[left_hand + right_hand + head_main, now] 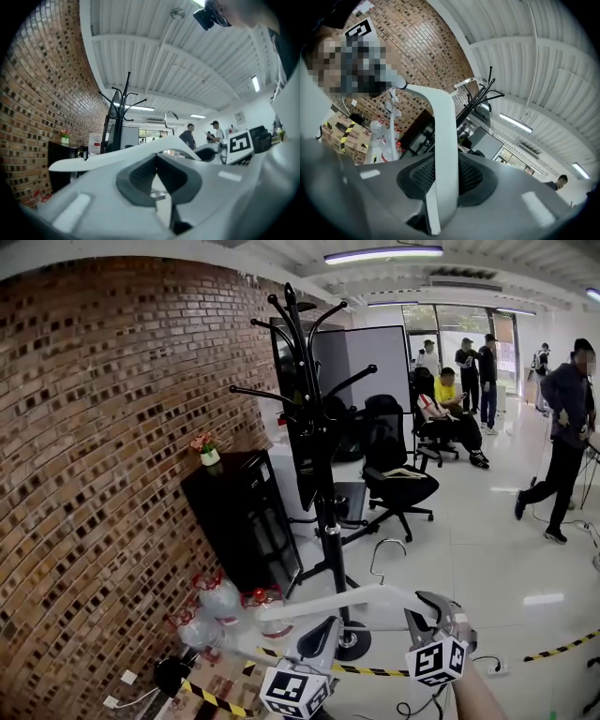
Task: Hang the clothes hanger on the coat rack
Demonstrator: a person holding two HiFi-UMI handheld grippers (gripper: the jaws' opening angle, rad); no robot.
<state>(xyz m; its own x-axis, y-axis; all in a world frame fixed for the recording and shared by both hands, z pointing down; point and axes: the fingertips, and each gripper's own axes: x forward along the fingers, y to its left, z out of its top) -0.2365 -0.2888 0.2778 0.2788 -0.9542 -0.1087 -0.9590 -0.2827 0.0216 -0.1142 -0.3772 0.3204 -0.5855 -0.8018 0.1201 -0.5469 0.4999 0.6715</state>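
Carrying 1 clothes hanger (361, 594) in the air, low in the head view, in front of the foot of the coat rack (316, 437) and hanging on none of its arms: smooth white plastic, broad arched shoulders, 1 thin bent metal hook pointing up

Clamping it with 2 grippers, each bearing 1 marker cube: left gripper (157, 173) closing its ribbed dark pads tight on the left shoulder, right gripper (443, 176) pinching the right shoulder edge-on, with white plastic filling the gap between its pads

Noting the rack as black metal, 1 slim pole, curved upswept arms, about 6, hard to count against the dark panel behind, with the round base partly hidden behind the hanger

Recording 1 rough red-brown brick wall (112, 427), 1 glossy black cabinet (239, 521) carrying 1 small flower pot (209, 455), 1 black office chair (394, 474), clear plastic bottles (220, 601) with red labels, at least 2, partly covered, 1 cardboard box (220, 681) with yellow-black tape, cut off at the bottom edge

Counting 1 person walking (565, 427), 1 sitting in yellow (448, 395); leaving the rest too small to number
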